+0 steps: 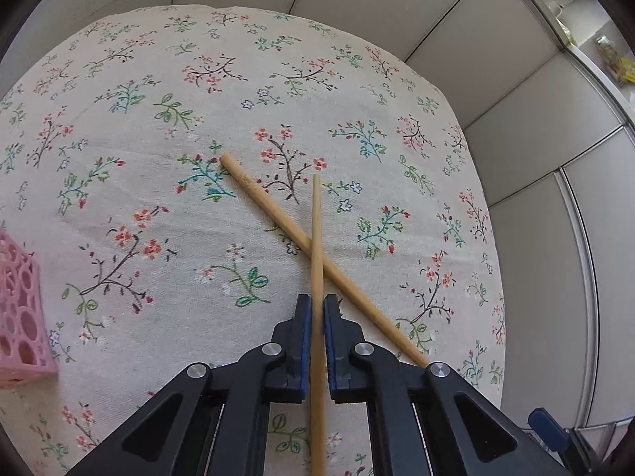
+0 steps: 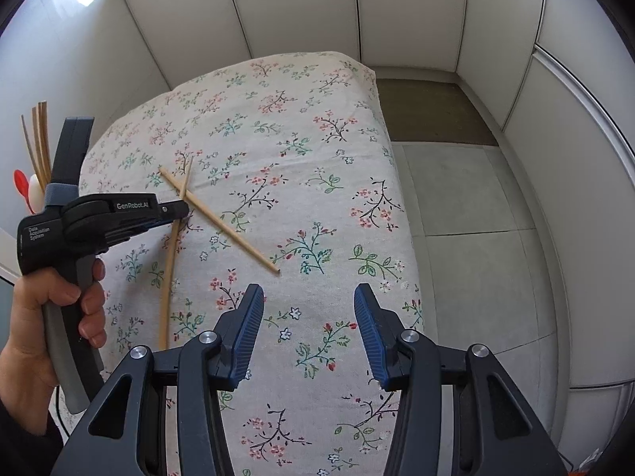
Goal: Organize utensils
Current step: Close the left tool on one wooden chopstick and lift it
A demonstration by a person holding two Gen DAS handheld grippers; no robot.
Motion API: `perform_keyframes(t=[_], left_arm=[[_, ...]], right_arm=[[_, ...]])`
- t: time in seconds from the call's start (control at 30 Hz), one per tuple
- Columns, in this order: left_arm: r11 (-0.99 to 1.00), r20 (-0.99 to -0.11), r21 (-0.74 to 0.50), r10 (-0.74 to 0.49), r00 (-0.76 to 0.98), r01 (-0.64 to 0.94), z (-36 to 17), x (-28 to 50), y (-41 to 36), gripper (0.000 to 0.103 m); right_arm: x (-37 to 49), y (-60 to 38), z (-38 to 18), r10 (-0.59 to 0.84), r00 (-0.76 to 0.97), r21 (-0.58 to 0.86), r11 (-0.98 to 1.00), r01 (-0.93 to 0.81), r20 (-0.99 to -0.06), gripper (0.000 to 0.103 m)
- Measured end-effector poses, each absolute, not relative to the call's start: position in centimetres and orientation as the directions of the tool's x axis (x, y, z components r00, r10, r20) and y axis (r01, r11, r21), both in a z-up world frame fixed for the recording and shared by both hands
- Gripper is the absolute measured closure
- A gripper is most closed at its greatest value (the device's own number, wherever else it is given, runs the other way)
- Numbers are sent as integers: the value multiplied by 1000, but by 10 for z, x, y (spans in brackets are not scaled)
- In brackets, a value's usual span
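My left gripper (image 1: 316,301) is shut on a wooden chopstick (image 1: 316,238) that runs forward between its blue pads and crosses over a second chopstick (image 1: 278,214) lying on the floral tablecloth. In the right wrist view the left gripper (image 2: 180,208) holds that chopstick (image 2: 168,277) above the table, and the second chopstick (image 2: 222,224) lies diagonally beneath it. My right gripper (image 2: 308,309) is open and empty, hovering over the cloth nearer the front edge, just short of the lying chopstick's tip.
A pink perforated holder (image 1: 20,317) stands at the left edge of the table. In the right wrist view several chopsticks and a red and a white spoon (image 2: 29,190) stick up behind the left gripper. The table's right edge (image 2: 397,182) drops to a grey floor.
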State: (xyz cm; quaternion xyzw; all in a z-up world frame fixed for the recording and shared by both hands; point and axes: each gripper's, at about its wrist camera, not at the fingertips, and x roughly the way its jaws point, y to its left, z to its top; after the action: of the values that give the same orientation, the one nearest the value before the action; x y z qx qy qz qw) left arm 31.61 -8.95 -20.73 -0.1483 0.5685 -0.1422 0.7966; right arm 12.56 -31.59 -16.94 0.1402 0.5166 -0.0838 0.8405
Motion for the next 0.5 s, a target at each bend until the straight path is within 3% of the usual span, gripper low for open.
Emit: perform_keyframes(t=[0.5], left_arm=[[929,-862,-337,-370,345,155,-150,216,-15,97]], right_arm=[[153,-276,-164,44,452,147,970,195,-891,53]])
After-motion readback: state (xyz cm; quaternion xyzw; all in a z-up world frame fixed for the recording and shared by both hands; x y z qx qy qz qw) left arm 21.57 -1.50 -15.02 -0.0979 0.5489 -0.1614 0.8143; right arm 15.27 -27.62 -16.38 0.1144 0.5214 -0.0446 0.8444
